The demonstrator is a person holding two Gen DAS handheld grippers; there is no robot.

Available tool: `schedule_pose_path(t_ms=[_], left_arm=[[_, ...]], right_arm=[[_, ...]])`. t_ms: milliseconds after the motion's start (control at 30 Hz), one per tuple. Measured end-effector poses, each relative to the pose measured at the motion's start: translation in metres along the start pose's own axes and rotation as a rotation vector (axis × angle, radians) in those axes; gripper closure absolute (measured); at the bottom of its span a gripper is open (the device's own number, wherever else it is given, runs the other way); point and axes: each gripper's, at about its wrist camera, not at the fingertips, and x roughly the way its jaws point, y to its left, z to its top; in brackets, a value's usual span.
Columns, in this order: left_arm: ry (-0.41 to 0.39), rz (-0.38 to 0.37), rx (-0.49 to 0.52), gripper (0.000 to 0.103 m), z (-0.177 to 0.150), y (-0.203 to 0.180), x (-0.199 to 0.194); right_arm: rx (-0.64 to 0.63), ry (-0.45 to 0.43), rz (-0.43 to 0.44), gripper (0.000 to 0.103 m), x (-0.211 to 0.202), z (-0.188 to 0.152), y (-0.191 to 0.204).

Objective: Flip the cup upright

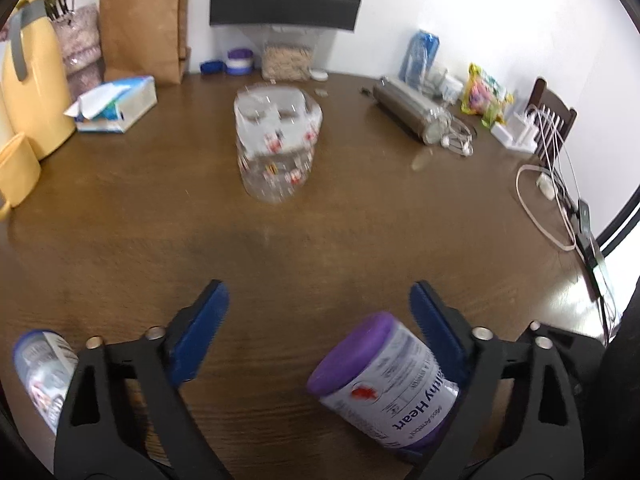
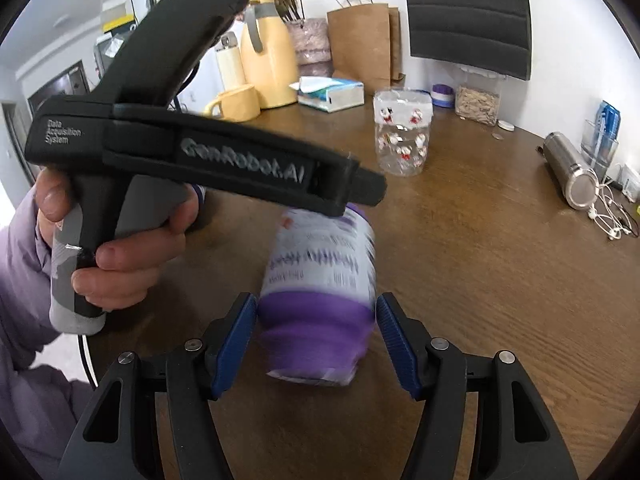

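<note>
A broad bare stretch of the brown wooden worktop [image 1: 320,248] lay open between the near edge and the clear plastic jar with red-and-white figures [image 1: 277,140], which stood alone mid-table. Nearer, the white-labelled cup with purple ends [image 2: 320,292] lay on its side, filling the gap between the right hand-held gripper [image 2: 316,336] fingers. The left hand-held gripper [image 1: 319,320] body crossed just above it. Clutter lined the far edge: yellow jug [image 1: 34,92], brown paper bag [image 1: 144,20], steel flask [image 1: 412,110], white cables [image 1: 548,184].
</note>
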Motion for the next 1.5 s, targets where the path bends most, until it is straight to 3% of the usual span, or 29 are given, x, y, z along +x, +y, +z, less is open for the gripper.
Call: schedule_pose_path(t_ms=[67, 333, 500, 567, 667, 733, 767, 833, 900, 1000, 1300, 1433, 1500], left_arm=[[0.021, 0.018, 0.015, 0.030, -0.006, -0.002, 0.006], [0.035, 0.022, -0.008, 0.030, -0.014, 0.006, 0.006], [-0.011, -0.067, 0.016, 0.022, -0.006, 0.007, -0.015], [-0.005, -0.116, 0.086, 0.016, -0.005, -0.003, -0.021], [0.096, -0.195, 0.257, 0.015, -0.011, -0.027, -0.014], [0.144, -0.167, 0.380, 0.020, -0.017, -0.045, -0.006], [0.156, -0.143, 0.434, 0.029, -0.019, -0.051, -0.004], [0.201, -0.101, 0.545, 0.032, -0.022, -0.063, 0.005], [0.261, -0.058, 0.619, 0.041, -0.025, -0.071, 0.018], [0.307, 0.017, 0.671, 0.043, -0.029, -0.083, 0.037], [0.234, 0.020, 0.628, 0.043, -0.016, -0.095, 0.034], [0.159, 0.007, 0.584, 0.043, -0.006, -0.089, 0.020], [0.124, 0.003, 0.573, 0.043, -0.002, -0.088, 0.013]], right_arm=[[0.021, 0.004, -0.013, 0.034, -0.002, -0.003, -0.008], [0.148, -0.020, -0.038, 0.034, -0.010, -0.010, -0.040], [0.203, -0.015, -0.061, 0.034, -0.013, -0.014, -0.051], [0.243, -0.026, -0.055, 0.034, -0.017, -0.016, -0.058], [0.274, -0.034, -0.046, 0.034, -0.023, -0.023, -0.062], [0.289, -0.028, -0.053, 0.034, -0.024, -0.024, -0.063], [0.295, -0.025, -0.058, 0.034, -0.025, -0.026, -0.065], [0.307, -0.023, -0.063, 0.034, -0.027, -0.028, -0.068], [0.327, -0.022, -0.068, 0.034, -0.028, -0.030, -0.072], [0.341, -0.021, -0.070, 0.034, -0.029, -0.032, -0.073], [0.408, -0.068, -0.045, 0.034, -0.046, -0.031, -0.086], [0.521, -0.131, 0.092, 0.023, -0.055, -0.024, -0.102], [0.572, -0.156, 0.189, 0.023, -0.055, -0.016, -0.109]])
